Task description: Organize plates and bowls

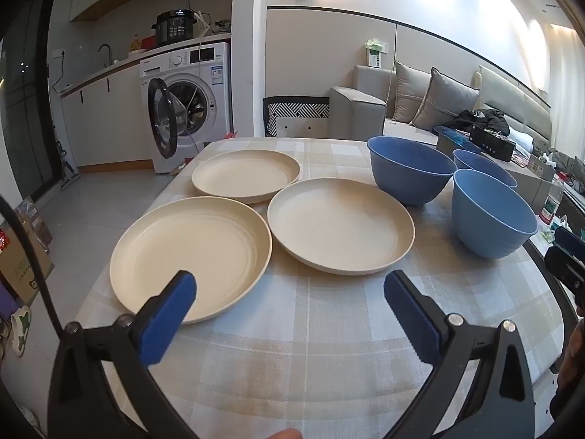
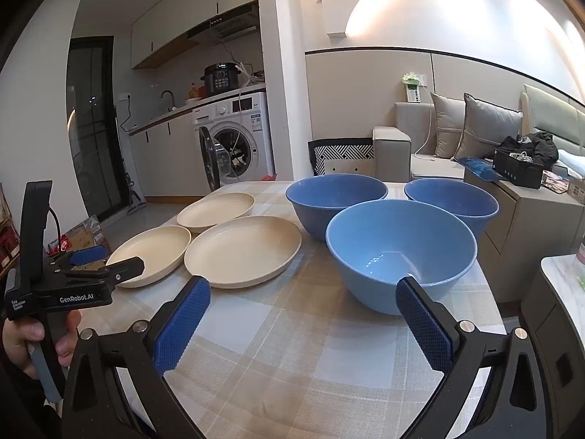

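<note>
Three cream plates and three blue bowls sit in front of you on the checked tablecloth (image 1: 292, 329), all upright and none stacked.

Seen from your left gripper (image 1: 290, 287), the near left plate (image 1: 219, 248) lies at about 10 o'clock, with the left blue pad (image 1: 172, 314) hanging over its near rim. The middle plate (image 1: 340, 225) is at 12 to 1 o'clock, just beside the first; their rims look very close, but you cannot tell if they touch. The far plate (image 1: 245, 175) lies beyond both, at 11 o'clock, and the middle plate's rim hides a little of its edge. The bowls stand further round at 1 to 2 o'clock.

Seen from your right gripper (image 2: 303, 292), the nearest bowl (image 2: 401, 252) is at 1 o'clock, and the right pad (image 2: 424, 323) overlaps its near wall in the picture; whether it touches is unclear. The far left bowl (image 2: 336, 201) stands behind it at 12 o'clock and the far right bowl (image 2: 451, 201) at 2 o'clock, each close beside the near one.

Your left hand (image 2: 22, 333) grips the handle of the left tool at 9 o'clock in this view.

Both pairs of fingers stand wide apart with nothing clamped between them, and both tools tilt down toward the table.
</note>
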